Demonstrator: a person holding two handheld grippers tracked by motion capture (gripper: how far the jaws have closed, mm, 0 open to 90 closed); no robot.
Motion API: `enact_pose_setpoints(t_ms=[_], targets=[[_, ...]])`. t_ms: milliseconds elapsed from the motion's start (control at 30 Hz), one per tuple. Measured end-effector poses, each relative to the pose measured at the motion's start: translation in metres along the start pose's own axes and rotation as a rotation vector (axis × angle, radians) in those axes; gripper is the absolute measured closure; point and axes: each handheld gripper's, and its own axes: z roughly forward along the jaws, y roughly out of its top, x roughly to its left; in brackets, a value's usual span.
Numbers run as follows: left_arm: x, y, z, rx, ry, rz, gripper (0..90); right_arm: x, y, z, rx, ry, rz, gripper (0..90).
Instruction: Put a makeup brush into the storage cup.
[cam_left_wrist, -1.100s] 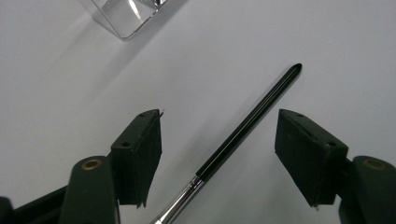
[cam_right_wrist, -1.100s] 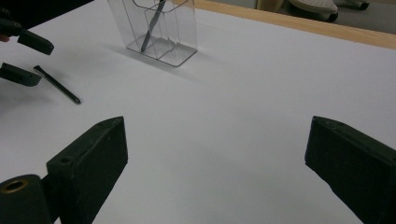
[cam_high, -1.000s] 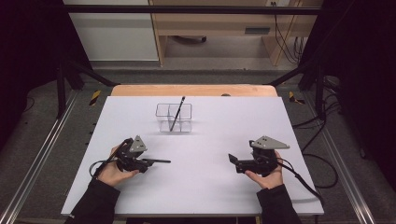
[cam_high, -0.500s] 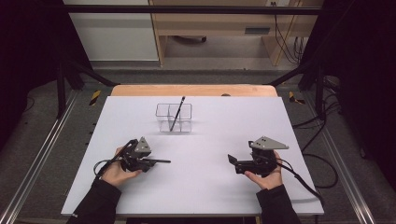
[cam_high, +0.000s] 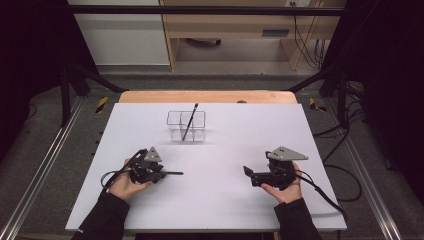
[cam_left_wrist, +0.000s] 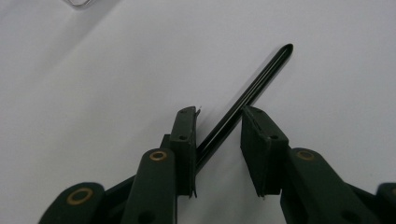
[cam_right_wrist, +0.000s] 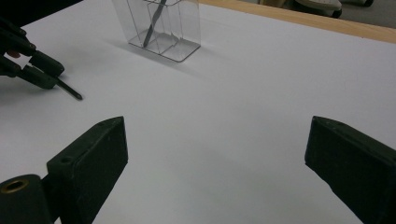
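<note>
One pen (cam_high: 189, 122) is already standing in the clear holder (cam_high: 186, 125); we are pinching a second pen (cam_left_wrist: 243, 100) in the left gripper (cam_left_wrist: 218, 122); the right gripper (cam_right_wrist: 215, 154) is waiting, jaws spread, near the bench's (cam_high: 230, 210) front edge.

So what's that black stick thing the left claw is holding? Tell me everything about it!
The black stick looks like a slim pen: glossy, smooth, probably plastic, with a rounded tip and a groove along its length. It lies slantwise between the jaws of the left gripper, which stand close on either side of it, low over the white table. Its tip pokes out towards the middle of the table, and its back end is hidden.
</note>
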Motion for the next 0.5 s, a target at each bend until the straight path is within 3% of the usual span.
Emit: enact_pose_setpoints(t_ms=[500], targets=[[-0.0042, 0.0009, -0.0030, 0.033, -0.013, -0.024, 73.2, -0.0008, 0.0004, -0.0008, 0.000, -0.002, -0.003, 6.2]])
